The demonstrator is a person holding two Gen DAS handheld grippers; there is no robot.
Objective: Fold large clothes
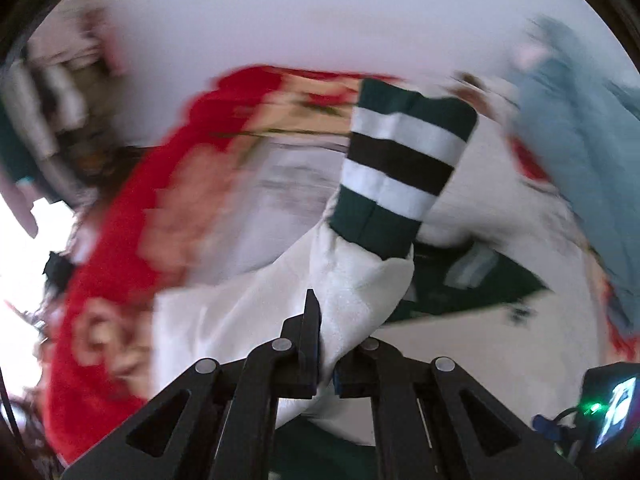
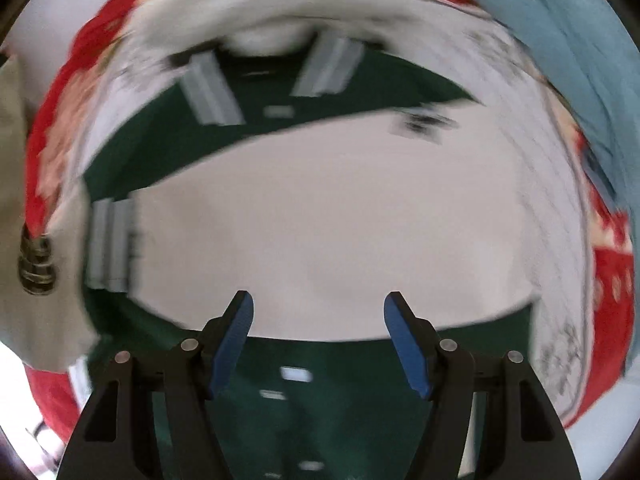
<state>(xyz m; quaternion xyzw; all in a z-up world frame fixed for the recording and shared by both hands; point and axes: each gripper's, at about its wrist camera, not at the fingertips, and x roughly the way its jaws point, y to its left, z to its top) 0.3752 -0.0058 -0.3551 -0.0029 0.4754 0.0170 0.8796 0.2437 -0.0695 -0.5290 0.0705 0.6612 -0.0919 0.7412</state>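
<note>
Sleeve (image 1: 352, 280) pinched in left gripper (image 1: 326, 364) jaws — right gripper (image 2: 319, 340) jaws spread above jacket (image 2: 320, 216).

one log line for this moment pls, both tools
left tool: shut on white sleeve | right tool: open, over green and white top | bedspread underneath

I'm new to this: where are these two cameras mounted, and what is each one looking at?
Left wrist view: sits on the left tool, looking along its fingers, shut on a white sleeve with a green-and-white striped cuff.
Right wrist view: sits on the right tool, open and holding nothing, looking down on the green-and-white garment.
Both share that garment, the red floral blanket and blue cloth.
</note>
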